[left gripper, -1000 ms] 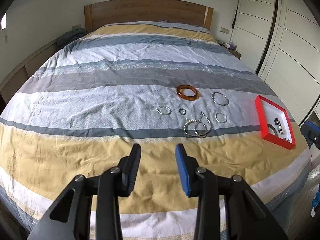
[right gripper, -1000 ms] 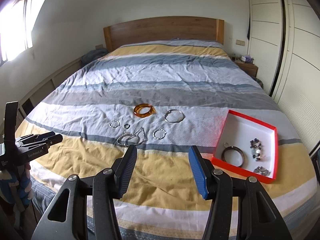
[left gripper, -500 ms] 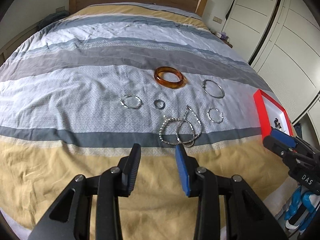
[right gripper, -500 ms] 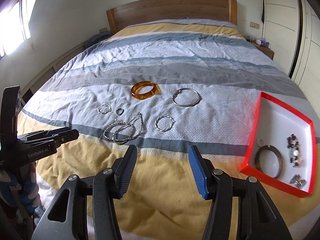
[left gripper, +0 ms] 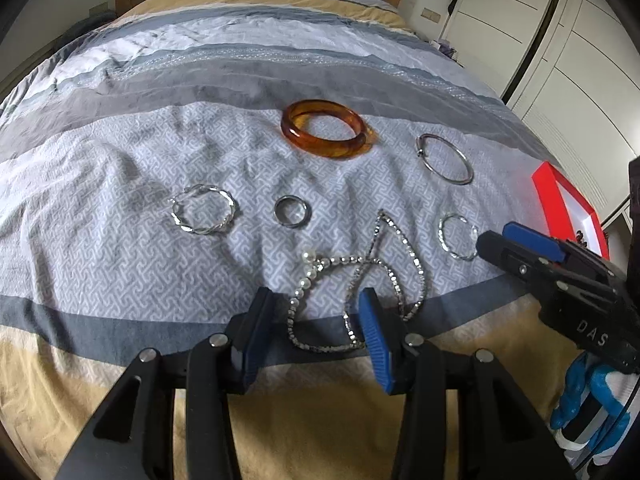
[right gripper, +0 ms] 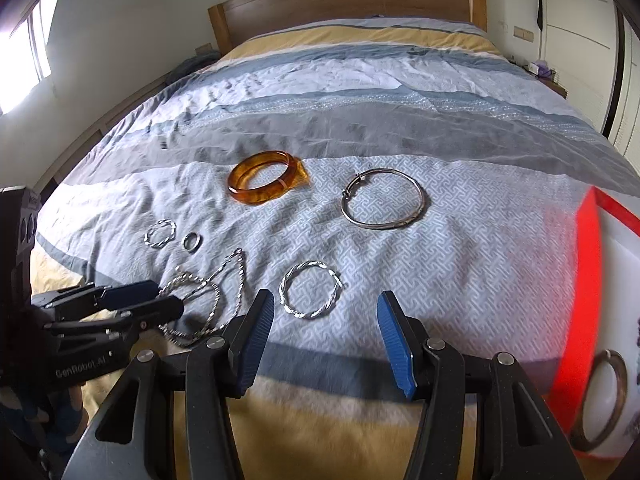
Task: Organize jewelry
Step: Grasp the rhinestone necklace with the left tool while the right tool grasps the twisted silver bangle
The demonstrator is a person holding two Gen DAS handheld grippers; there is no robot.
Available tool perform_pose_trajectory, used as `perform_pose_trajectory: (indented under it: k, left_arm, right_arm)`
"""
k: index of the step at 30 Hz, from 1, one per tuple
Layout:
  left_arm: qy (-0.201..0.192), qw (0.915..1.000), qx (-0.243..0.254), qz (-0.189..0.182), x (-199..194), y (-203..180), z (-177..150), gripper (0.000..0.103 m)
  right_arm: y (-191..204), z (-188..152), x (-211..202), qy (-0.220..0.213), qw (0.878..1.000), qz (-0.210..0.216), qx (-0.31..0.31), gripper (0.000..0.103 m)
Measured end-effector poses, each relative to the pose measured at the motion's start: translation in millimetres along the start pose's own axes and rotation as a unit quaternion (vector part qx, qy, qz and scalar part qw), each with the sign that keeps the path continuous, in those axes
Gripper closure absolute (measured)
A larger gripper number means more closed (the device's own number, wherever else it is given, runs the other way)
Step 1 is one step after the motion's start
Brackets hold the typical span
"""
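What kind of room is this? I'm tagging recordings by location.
A home bedroom, most likely: a made bed with a striped duvet and wooden headboard, white wardrobe doors alongside, and a bedside table by the wall. Jewelry is laid out on the duvet.

The bedspread (left gripper: 120, 128) runs in broad stripes of mustard yellow, slate grey, blue-grey and white, the pale band woven with a small key-like maze pattern. The bangle (left gripper: 325, 134) is translucent amber-orange. The thin bangle (right gripper: 384, 204), twisted hoops (left gripper: 203, 214) and small ring (left gripper: 291, 211) are silver; the necklace (left gripper: 356, 280) glitters silver with white pearl-like beads. The box (right gripper: 580, 304) is bright red outside, white inside. Both grippers are black with ribbed blue pads (right gripper: 394, 340); the headboard (right gripper: 344, 4) is warm brown wood
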State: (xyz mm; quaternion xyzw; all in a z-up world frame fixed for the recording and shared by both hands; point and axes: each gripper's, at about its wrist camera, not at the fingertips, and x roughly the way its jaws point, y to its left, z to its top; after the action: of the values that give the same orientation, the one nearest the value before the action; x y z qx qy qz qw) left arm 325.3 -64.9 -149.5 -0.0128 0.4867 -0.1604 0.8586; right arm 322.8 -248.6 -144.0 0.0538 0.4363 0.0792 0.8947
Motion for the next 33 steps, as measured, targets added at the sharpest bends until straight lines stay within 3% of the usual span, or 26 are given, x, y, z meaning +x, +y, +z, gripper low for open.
perform_pose_trajectory:
  k: [2,5,12,18,22,33]
  left_arm:
    - [0.0,1.0,0.008,0.003,5,-1,-1,0.061]
    - [0.0,0.9999,0.011,0.003,12,0,-2,0.061]
    - [-0.01,0.9997,0.02,0.012,20,-3,-2,0.063]
    - [-0.017,0.9996,0.001,0.023,17,4,-1,0.086]
    - [-0.014,0.9994,-0.013,0.029,7,8,0,0.098]
    - [-0.035,0.9979,-0.02,0.05,-62,9,-18,0.098]
  right_arm:
    - [-2,3,10,0.003,1.0,-0.002,0.002,0.052]
    - [-6,4,26,0.014,1.0,-0.012,0.001,0.063]
    - [0,-2,46,0.026,0.999,-0.027,-0.031,0.071]
    - [0,-2,47,0.018,0.998,-0.032,-0.041,0.093]
    - [-1,-1,38,0.015,0.999,-0.026,-0.037,0.096]
    - [15,-11,-43,-0.019,0.999,-0.015,-0.036,0.096]
